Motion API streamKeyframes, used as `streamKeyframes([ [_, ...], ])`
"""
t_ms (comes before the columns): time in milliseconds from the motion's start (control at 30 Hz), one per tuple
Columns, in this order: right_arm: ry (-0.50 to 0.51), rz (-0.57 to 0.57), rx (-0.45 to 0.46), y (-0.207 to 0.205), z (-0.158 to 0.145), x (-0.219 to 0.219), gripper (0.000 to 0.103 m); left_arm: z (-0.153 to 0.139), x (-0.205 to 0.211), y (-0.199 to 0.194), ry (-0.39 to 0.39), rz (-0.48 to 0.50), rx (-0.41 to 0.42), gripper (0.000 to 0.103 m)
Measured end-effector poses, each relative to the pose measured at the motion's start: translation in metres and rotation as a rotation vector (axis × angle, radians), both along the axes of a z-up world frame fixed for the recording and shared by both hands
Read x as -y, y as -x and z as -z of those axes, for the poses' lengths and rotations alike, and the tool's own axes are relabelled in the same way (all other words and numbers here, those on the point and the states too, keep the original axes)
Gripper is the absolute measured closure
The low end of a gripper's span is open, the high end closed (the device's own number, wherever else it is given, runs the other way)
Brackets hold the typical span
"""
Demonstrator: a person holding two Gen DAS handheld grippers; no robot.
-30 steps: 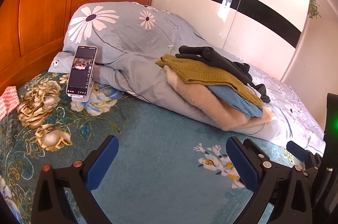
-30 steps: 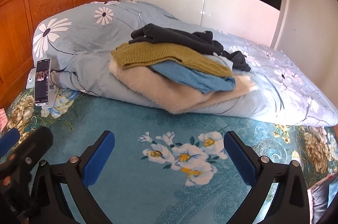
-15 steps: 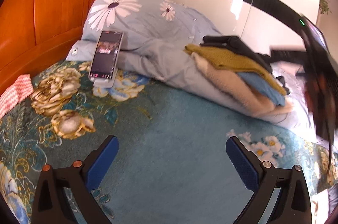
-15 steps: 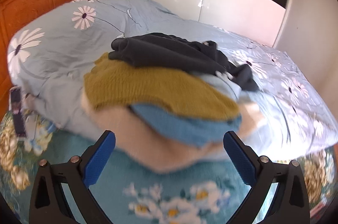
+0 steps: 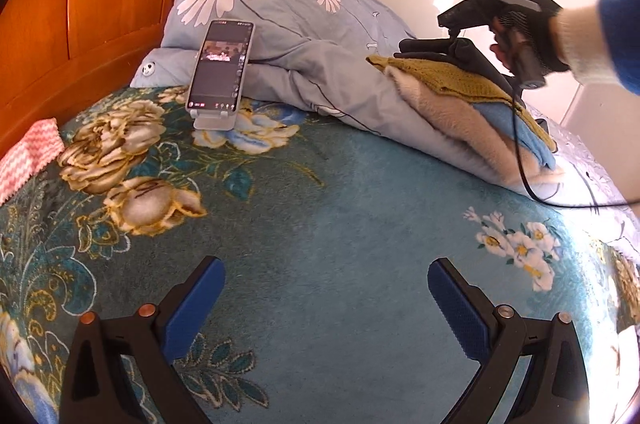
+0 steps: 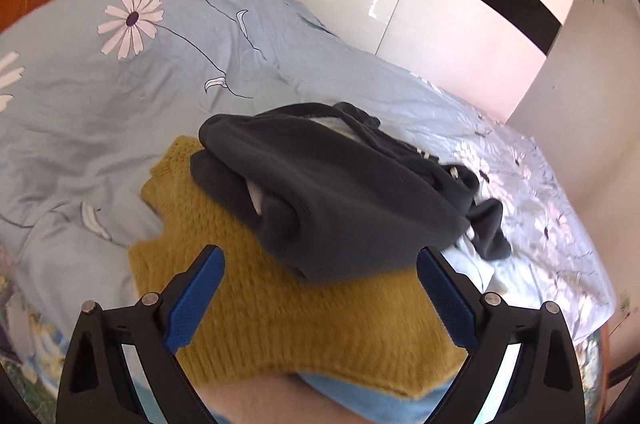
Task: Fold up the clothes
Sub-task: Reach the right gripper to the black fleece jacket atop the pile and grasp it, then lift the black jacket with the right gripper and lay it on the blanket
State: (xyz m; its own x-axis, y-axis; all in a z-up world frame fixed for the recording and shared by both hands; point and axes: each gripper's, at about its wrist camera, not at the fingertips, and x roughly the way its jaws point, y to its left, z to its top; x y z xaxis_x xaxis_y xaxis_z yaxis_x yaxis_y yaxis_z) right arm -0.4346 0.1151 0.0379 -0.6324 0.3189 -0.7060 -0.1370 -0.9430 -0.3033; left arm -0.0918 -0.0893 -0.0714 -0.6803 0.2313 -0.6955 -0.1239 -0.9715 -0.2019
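Right wrist view shows our right gripper has swung in from the blanket to hover, jaws wide, over the dark garment topping the clothes pile; we judge a pick imminent. Our left gripper waits, spread and empty.

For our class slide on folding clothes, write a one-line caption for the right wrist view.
Open right gripper poised over a dark garment atop a mustard knit sweater.

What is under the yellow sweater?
Under the mustard knit sweater a blue garment sticks out, with a fluffy beige one below it. How far they reach underneath is covered.
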Motion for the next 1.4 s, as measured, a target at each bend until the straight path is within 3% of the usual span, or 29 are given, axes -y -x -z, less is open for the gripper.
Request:
streamKeyframes([
  [167,-0.036,0.112,0.079,0.026,0.019,-0.013,0.039,0.012,0.005,0.000,-0.016,-0.003,0.027,0.000],
  [233,-0.039,0.153,0.128,0.029,0.029,-0.022,0.070,0.014,0.008,-0.001,-0.023,-0.009,0.037,0.000],
  [333,-0.052,0.192,0.119,0.023,0.029,-0.029,0.081,0.018,0.012,-0.002,-0.032,-0.019,0.053,0.000],
  [500,-0.071,0.234,0.106,0.007,0.022,-0.042,0.088,0.014,0.020,-0.005,-0.048,-0.050,0.060,0.000],
  [700,-0.075,0.264,0.050,-0.044,0.002,-0.084,0.092,-0.001,0.017,-0.020,-0.056,-0.064,0.061,0.000],
  [933,-0.078,0.128,0.015,-0.139,-0.014,-0.115,0.093,-0.021,0.008,-0.041,-0.062,-0.070,0.061,0.000],
  [1300,0.027,-0.064,-0.005,-0.296,-0.025,-0.144,0.093,-0.064,-0.022,-0.088,-0.061,-0.022,0.032,0.000],
  [1400,0.072,-0.083,0.056,-0.342,-0.012,-0.153,0.093,-0.071,-0.028,-0.098,-0.069,-0.010,0.045,0.000],
])
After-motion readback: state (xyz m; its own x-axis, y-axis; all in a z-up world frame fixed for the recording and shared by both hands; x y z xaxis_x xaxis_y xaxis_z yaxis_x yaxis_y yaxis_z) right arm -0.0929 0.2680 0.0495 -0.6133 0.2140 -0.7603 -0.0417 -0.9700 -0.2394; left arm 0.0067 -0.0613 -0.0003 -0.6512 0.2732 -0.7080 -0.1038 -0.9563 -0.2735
